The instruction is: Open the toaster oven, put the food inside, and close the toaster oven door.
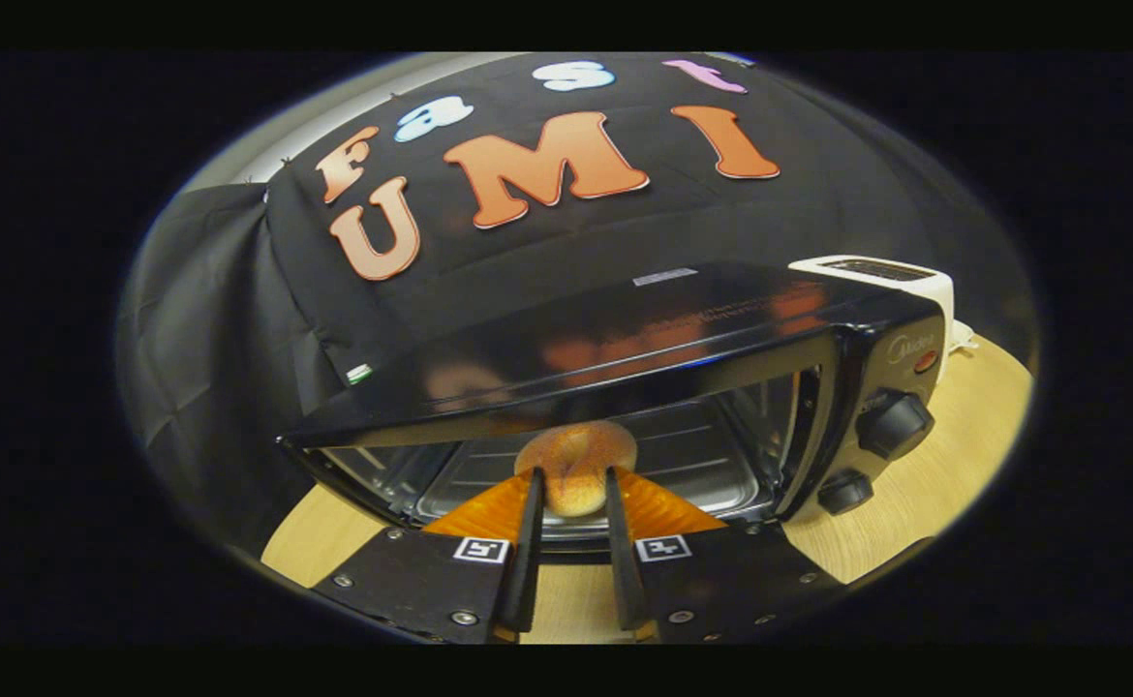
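Observation:
A black toaster oven (pixel 683 329) stands on a light wooden table, its front open so the metal rack (pixel 692 455) inside shows. A round golden-brown bagel (pixel 576 460) is held between my fingers, and my gripper (pixel 572 476) is shut on it. The bagel sits at the oven's mouth, just over the front of the rack. The oven's door is hidden below my fingers. Two black knobs (pixel 891 424) are on the oven's right panel.
A white toaster (pixel 891 276) stands behind the oven on its right. The wooden table (pixel 954 455) stretches to the right of the oven and shows under my fingers. Black cloth hangs close behind and to the left of the oven.

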Available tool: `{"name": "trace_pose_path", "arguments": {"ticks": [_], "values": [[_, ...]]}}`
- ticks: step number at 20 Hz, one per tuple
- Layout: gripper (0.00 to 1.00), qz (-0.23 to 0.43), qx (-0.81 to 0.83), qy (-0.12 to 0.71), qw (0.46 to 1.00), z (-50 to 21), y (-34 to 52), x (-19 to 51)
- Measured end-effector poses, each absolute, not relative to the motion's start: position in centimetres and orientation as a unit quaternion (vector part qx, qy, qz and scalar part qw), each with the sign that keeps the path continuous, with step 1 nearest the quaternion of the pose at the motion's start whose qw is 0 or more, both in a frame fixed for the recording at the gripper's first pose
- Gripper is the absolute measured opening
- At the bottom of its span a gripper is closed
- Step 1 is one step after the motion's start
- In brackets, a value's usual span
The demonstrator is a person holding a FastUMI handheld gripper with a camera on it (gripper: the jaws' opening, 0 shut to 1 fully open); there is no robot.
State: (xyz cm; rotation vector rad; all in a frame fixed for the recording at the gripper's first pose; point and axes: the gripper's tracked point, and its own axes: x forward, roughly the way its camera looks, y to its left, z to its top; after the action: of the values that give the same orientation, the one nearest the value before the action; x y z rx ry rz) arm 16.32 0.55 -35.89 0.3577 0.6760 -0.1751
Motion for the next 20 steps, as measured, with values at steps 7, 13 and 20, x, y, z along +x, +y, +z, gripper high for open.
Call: {"name": "trace_pose_path", "arguments": {"ticks": [7, 13, 20], "values": [[0.65, -0.073, 0.122, 0.334, 0.932, -35.5, 0.7, 15.2], [0.86, -0.042, 0.059, 0.322, 0.944, -31.4, 1.6, 10.7], [0.90, 0.007, 0.073, 0.351, 0.934, -30.5, 4.6, 3.4]]}}
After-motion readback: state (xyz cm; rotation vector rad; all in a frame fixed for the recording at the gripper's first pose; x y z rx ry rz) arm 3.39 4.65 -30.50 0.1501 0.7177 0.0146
